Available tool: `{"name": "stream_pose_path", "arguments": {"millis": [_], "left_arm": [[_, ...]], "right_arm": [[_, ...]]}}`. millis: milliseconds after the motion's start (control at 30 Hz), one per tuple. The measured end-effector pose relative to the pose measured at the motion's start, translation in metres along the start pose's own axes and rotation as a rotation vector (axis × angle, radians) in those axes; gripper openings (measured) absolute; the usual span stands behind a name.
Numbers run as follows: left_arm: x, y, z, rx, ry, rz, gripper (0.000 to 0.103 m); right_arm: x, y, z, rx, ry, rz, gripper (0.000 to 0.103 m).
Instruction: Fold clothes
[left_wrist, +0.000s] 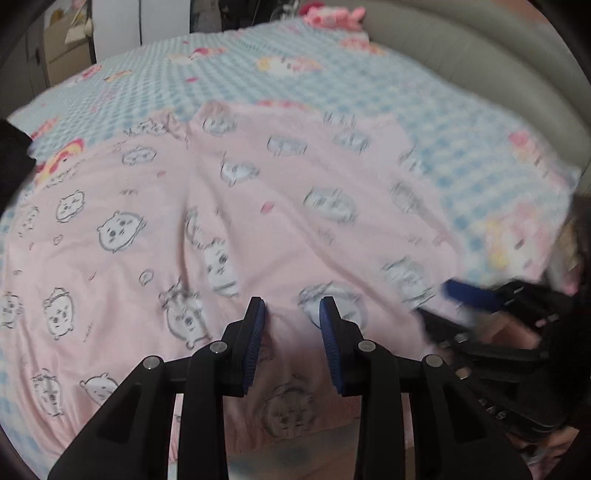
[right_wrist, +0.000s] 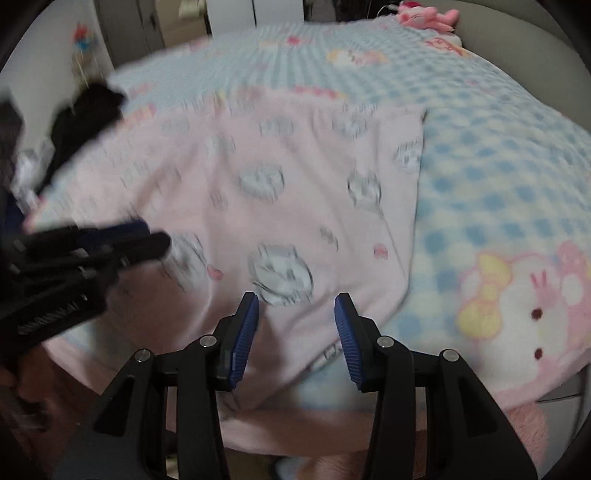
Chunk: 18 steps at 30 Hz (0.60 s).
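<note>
Pink cloth printed with grey cartoon faces – the garment (left_wrist: 229, 229) – is lying spread over a blue-checked blanket (left_wrist: 461, 155) on the bed in the left wrist view; the left gripper (left_wrist: 291, 317) is hovering over its near edge, jaws apart, pinching nothing. In the right wrist view the right gripper (right_wrist: 297, 314) is hanging above the garment's near right part (right_wrist: 295, 192) – spread, empty – with a pink plush toy (right_wrist: 428, 16) lying far back

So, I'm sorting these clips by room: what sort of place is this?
Most likely a bedroom: a bed with a blue checked cartoon blanket, a padded headboard, and a pink plush toy at its far end.
</note>
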<state>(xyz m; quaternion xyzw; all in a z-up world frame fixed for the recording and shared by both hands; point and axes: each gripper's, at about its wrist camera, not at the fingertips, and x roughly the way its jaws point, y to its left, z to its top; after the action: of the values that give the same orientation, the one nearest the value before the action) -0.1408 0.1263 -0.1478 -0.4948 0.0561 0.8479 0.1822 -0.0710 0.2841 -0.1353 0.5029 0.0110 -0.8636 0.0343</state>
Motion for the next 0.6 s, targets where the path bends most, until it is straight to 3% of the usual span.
{"name": "stream_pose_path", "arguments": {"millis": [33, 167, 233, 400, 467, 600], "left_arm": [[0.001, 0.003, -0.002, 0.002, 0.011, 0.021, 0.034], [-0.016, 0.022, -0.004, -0.081, -0.031, -0.012, 0.033], [-0.023, 0.019, -0.003, -0.083, -0.066, -0.043, 0.033], [-0.006, 0.003, -0.006, -0.068, -0.007, -0.049, 0.033], [-0.003, 0.011, -0.014, -0.095, 0.02, -0.053, 0.033], [-0.03, 0.03, -0.02, -0.131, -0.067, -0.069, 0.033]], "right_arm": [[0.0, -0.005, -0.002, 0.004, 0.007, -0.026, 0.043], [-0.004, -0.022, -0.007, 0.036, 0.016, -0.104, 0.043], [-0.012, -0.024, -0.006, 0.068, -0.008, -0.041, 0.044], [-0.008, 0.006, -0.003, 0.015, -0.007, 0.057, 0.045], [0.004, 0.013, -0.008, -0.032, 0.029, -0.011, 0.045], [0.0, -0.006, -0.019, 0.013, 0.042, -0.087, 0.045]]}}
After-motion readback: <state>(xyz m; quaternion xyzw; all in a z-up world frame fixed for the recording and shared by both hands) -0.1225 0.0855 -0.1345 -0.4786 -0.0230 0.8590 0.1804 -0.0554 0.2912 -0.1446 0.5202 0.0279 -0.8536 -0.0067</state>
